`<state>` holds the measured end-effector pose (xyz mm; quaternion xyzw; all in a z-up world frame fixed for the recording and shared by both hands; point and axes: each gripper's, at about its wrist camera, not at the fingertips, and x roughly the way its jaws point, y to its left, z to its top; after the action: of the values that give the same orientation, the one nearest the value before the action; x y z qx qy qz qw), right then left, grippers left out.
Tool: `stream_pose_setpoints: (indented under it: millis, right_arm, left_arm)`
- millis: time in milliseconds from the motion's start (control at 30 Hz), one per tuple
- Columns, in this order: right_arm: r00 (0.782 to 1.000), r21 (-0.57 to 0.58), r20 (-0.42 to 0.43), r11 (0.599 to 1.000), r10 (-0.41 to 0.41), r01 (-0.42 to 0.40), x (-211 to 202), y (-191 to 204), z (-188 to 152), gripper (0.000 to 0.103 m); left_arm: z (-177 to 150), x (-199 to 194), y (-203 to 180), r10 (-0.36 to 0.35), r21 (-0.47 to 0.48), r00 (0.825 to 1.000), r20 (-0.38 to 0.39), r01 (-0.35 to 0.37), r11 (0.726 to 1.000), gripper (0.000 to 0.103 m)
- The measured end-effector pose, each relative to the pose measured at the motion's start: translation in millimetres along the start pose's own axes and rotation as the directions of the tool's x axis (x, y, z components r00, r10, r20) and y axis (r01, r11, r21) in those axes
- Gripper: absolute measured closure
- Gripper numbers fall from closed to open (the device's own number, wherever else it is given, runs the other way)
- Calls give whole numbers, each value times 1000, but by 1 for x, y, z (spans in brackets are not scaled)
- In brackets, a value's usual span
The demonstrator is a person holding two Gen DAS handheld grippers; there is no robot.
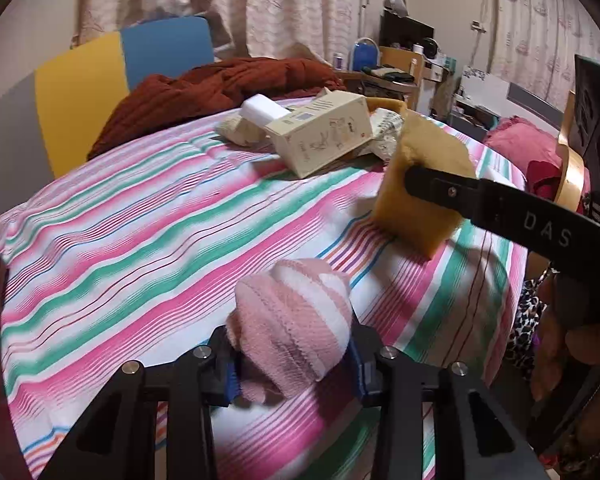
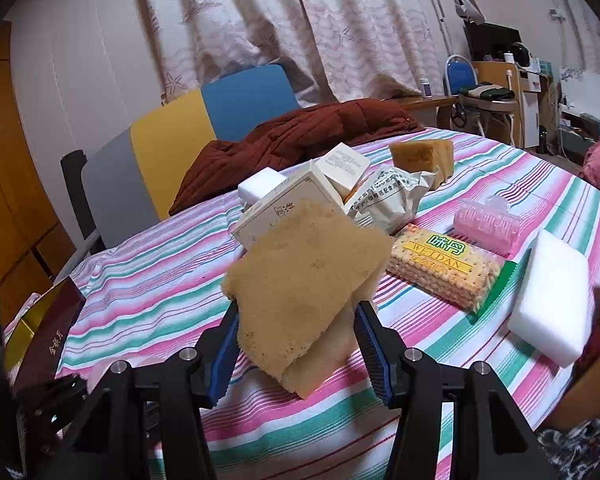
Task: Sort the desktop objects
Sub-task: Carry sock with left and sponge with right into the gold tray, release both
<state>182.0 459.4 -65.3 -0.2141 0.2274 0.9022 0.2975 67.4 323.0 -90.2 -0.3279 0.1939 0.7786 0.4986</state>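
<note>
Your left claw [image 1: 294,364] is clamped on a rolled pink-and-white striped sock [image 1: 294,322], its blue-padded fingers [image 1: 231,378] pressing the roll from both sides, narrowed to the sock's width. The sock sits raised above the striped cloth of the desk [image 1: 140,240], near its front edge.

To the right in the same view, your right claw [image 1: 410,178] reaches in from the side, one black finger lying across a yellow sponge [image 1: 416,208]. The sponge's lower corner is close to the cloth; whether it touches, you cannot tell.

From the right wrist view, your right claw [image 2: 296,344] is shut around that sponge [image 2: 304,284], the fingers [image 2: 370,348] set fairly wide and squeezing its lower part, so the sponge stands tilted up between them.

Behind it lie a cream box [image 2: 284,204] and a crumpled packet [image 2: 392,196], with a second sponge [image 2: 422,156] farther back. A pack of crackers [image 2: 446,268] lies to the right, a pink hair roller [image 2: 488,222] behind it, and a white foam block [image 2: 552,300] at the far right.
</note>
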Motion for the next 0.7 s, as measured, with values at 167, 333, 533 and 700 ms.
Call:
stream_pose_setpoints:
  millis: [167, 333, 533, 700]
  right_arm:
    - [998, -13, -4, 998, 59, -59, -5, 19, -5, 47]
    - [992, -79, -29, 989, 120, -122, -3, 54, -12, 47]
    - [976, -152, -75, 965, 203, -212, -1, 100, -22, 47]
    - [955, -219, -94, 930, 282, -296, -4, 147, -23, 47]
  left_arm:
    - [-14, -21, 11, 86, 16, 996, -5, -86, 996, 63]
    - [-23, -45, 30, 171, -17, 985, -4, -171, 985, 63]
    - [-29, -79, 58, 278, -88, 960, 28, -275, 957, 63]
    - [-30, -100, 99, 350, -196, 936, 32, -338, 920, 63]
